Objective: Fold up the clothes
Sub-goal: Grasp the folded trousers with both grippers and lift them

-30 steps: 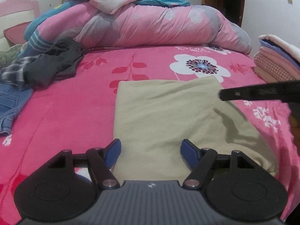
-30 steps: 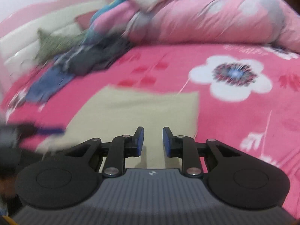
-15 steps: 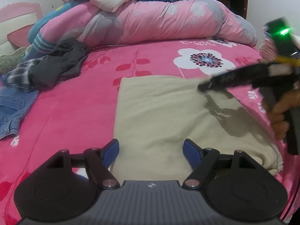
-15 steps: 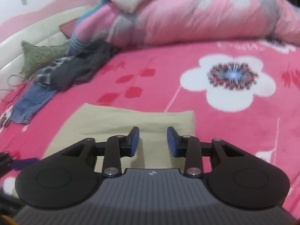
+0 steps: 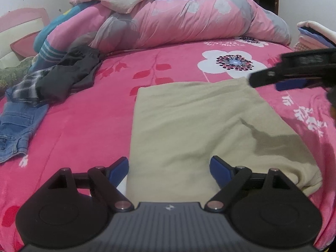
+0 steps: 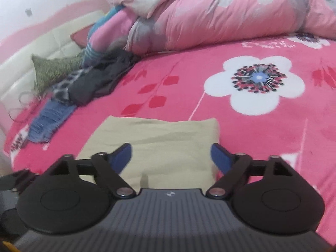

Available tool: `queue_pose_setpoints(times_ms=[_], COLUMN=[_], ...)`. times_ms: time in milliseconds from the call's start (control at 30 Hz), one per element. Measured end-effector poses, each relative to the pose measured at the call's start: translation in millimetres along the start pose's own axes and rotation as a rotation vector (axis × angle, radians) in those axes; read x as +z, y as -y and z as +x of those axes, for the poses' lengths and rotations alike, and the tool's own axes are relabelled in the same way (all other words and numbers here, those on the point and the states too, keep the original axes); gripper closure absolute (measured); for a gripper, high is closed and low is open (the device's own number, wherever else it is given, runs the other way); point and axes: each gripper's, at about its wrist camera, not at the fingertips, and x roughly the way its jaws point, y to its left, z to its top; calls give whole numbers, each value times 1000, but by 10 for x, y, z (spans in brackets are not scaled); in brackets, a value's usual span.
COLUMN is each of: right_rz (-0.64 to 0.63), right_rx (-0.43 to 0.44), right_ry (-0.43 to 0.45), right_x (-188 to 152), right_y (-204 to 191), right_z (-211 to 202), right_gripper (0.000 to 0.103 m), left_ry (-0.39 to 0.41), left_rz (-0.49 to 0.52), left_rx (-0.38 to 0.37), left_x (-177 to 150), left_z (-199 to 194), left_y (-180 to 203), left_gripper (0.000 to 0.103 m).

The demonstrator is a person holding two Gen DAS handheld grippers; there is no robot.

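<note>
The tan cloth (image 5: 189,126) lies flat in the middle of the pink bed (image 5: 84,126), and with the left gripper (image 5: 169,167) and right gripper (image 6: 171,154) both having jaws wide apart, each should pinch 1 near corner evenly before lifting.

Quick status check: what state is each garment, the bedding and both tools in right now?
left tool: open, empty
right tool: open, empty
beige garment: folded flat on bedspread
dark clothes: crumpled, unfolded
jeans: unfolded
pink duvet: bunched up
stacked clothes: folded
</note>
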Motion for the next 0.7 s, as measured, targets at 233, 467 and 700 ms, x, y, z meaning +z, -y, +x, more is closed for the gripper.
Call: queue_pose_setpoints(times_ms=[233, 467, 700], right_rz=[67, 168, 257], right_rx=[-36, 91, 326], right_ry=[-60, -102, -230], right_x=[-189, -394, -613], right_y=[190, 315, 493], right_z=[-171, -224, -107], right_gripper=[5, 2, 1], left_ry=[-5, 16, -109], left_rz=[15, -133, -421], left_rx=[30, -134, -526], left_x=[14, -41, -206], left_z=[-3, -51, 364], left_y=[42, -377, -1119], left_gripper=[15, 14, 14])
